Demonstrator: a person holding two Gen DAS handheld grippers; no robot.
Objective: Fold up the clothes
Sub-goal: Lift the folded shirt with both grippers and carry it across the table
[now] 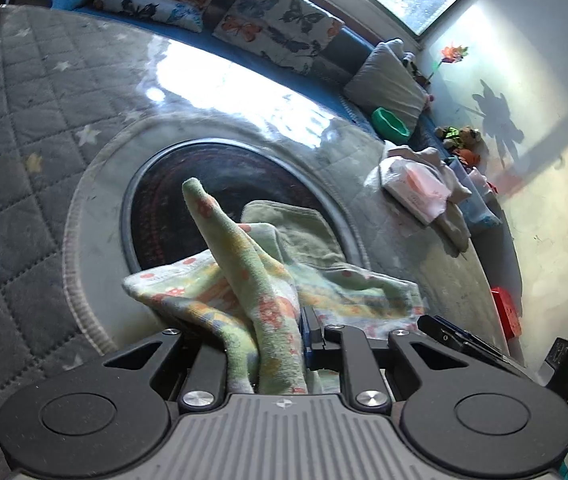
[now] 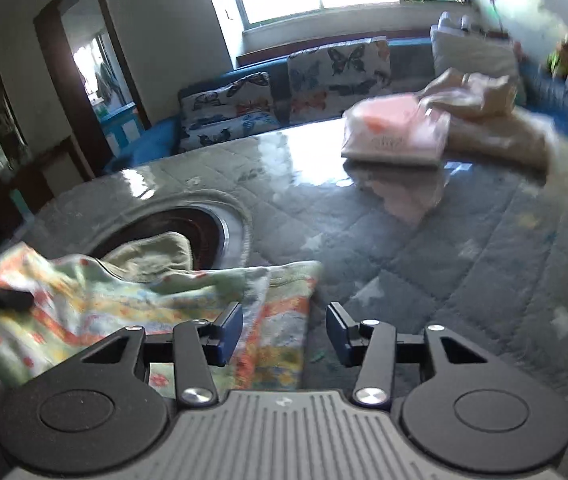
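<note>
A green floral garment (image 1: 268,288) lies bunched on the quilted grey table cover (image 1: 24,128), partly over a round dark burner opening (image 1: 188,200). My left gripper (image 1: 272,344) is shut on a fold of the garment, which stands up between the jaws. In the right wrist view the same garment (image 2: 132,304) spreads to the left. My right gripper (image 2: 284,332) is open, its left pad (image 2: 230,332) over the garment's right edge and nothing held. The left gripper's dark finger (image 2: 0,298) shows at the far left on the cloth.
A tissue pack (image 2: 395,132) and a beige heap of cloth (image 2: 487,120) lie at the far side of the table. A sofa with butterfly cushions (image 2: 323,76) runs behind, under a window. A red object (image 1: 505,316) and a green bowl (image 1: 391,124) sit at the right.
</note>
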